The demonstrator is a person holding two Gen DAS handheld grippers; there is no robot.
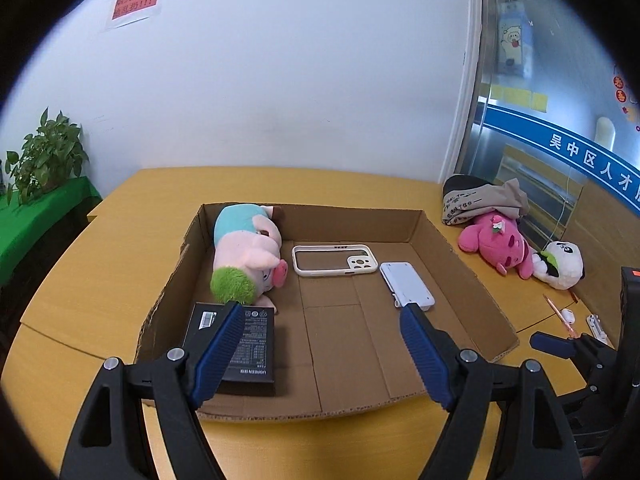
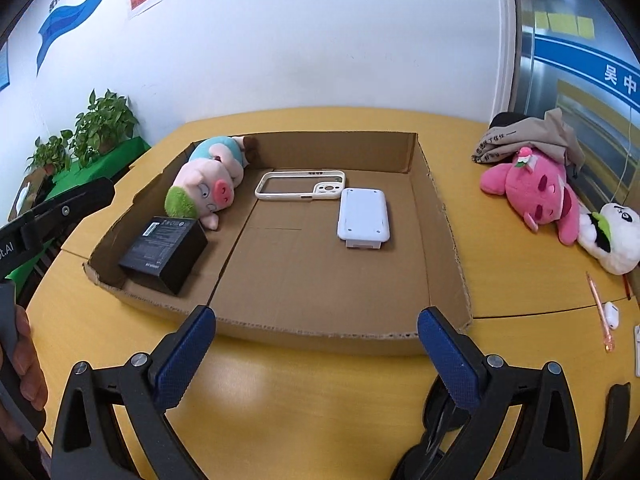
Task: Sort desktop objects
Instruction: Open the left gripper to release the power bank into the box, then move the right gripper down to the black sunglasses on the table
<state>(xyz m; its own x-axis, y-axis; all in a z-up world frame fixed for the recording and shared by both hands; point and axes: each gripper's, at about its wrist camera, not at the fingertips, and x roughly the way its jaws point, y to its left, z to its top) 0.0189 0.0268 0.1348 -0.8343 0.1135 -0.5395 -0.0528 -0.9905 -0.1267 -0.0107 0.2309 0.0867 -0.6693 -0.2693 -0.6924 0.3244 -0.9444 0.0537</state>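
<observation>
1. I see the yellow tabletop (image 2: 320, 392) carrying everything, with the shallow cardboard box (image 2: 444, 216) lying open-topped in its middle; I place the rest against that box.
2. Inside the box, along its left wall, the pig plush (image 2: 204, 188) lies on its side, green hair toward the near edge, blue back end in the far left corner.
3. Outside the box, well off to its right, the pink plush (image 2: 536, 188) sprawls on the tabletop with a grey-beige cloth bundle (image 2: 532, 136) touching it on the far side and a white panda plush (image 2: 612, 236) touching it on the near side.
4. In the box's near left corner sits the black carton (image 2: 164, 252), just beside the pig's hair.
5. The white device (image 2: 363, 216) lies flat on the box floor, right of centre.
6. The cream phone case (image 2: 300, 188) lies flat near the box's far wall, between the pig and the white device, its corner close to the device.
7. To the right of the box, near its front corner, a pink pen (image 2: 598, 308) and a small white earbud case (image 2: 611, 314) lie on the tabletop; whether they touch I cannot tell.
8. My left gripper (image 1: 322, 344) hangs over the box's near edge, fingers spread wide and empty.
9. My right gripper (image 2: 316, 354) hangs in front of the box's near edge, fingers wide apart, nothing between them.
</observation>
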